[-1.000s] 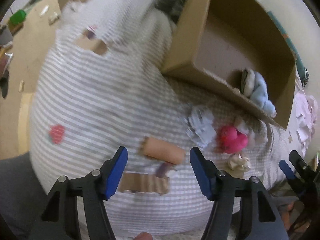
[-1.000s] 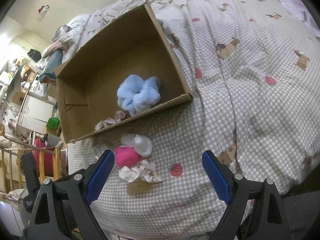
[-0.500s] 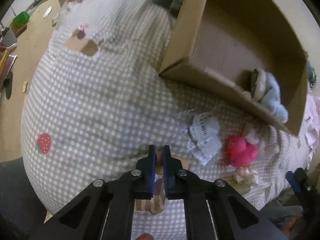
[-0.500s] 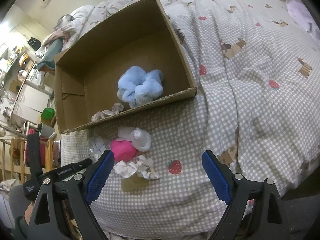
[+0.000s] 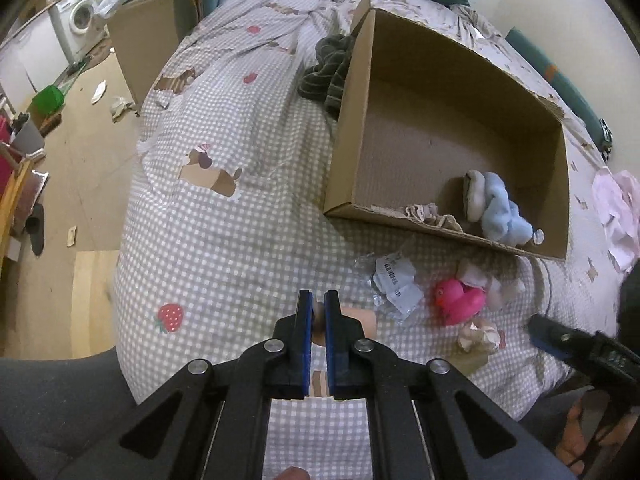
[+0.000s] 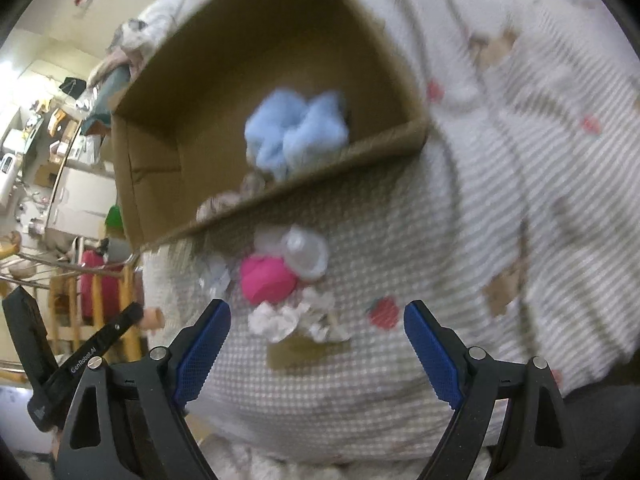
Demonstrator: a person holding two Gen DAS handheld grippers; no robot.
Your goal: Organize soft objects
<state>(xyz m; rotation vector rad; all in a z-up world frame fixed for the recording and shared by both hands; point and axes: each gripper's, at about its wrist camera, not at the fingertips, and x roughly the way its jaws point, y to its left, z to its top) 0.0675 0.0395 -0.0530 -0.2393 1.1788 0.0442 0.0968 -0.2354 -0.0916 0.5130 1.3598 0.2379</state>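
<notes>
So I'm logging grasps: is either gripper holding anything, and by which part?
The left gripper pinches the peach tube near its left end. The right gripper is open and holds nothing.

Both wrist views look steeply down, sharing the cardboard box (image 5: 448,148) (image 6: 224,92).

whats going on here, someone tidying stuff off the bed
A person with a claw in each hand is sorting soft items on the checked bedspread into a cardboard box. The left claw is shut on a peach-coloured soft roll. The right claw is open above the crumpled white cloth, next to a pink toy. A fluffy blue item and a beige cloth already lie in the box.
</notes>
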